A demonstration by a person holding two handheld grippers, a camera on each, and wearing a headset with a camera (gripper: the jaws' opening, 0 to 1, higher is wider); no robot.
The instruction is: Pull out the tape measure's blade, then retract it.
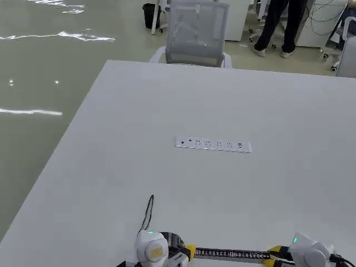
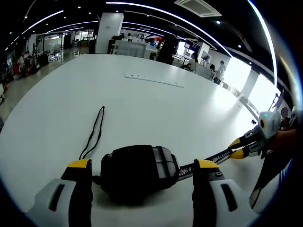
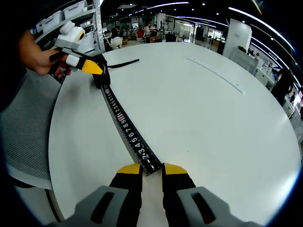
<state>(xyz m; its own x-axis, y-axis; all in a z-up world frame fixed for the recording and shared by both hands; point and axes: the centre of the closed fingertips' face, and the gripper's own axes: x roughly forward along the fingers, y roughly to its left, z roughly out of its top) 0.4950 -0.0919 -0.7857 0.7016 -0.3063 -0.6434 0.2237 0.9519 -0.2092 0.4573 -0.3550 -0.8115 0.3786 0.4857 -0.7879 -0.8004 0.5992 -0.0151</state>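
Observation:
The black tape measure case (image 2: 137, 172) rests on the white table (image 1: 222, 100), and my left gripper (image 2: 142, 165) is shut on its two sides. Its black blade (image 3: 125, 127) with white numbers lies pulled out flat across the table. My right gripper (image 3: 151, 169) is shut on the blade's end. In the head view the case (image 1: 173, 242) sits at the bottom edge with the left gripper (image 1: 167, 255) on it, and the blade (image 1: 231, 254) runs right to the right gripper (image 1: 272, 256). A thin black wrist cord (image 2: 94, 130) trails from the case.
A white power strip (image 1: 213, 144) lies mid-table, well beyond the blade. A grey mesh chair (image 1: 194, 30) stands at the table's far edge, with a person (image 1: 278, 25) standing behind it. The table's left edge (image 1: 55, 161) drops to a glossy floor.

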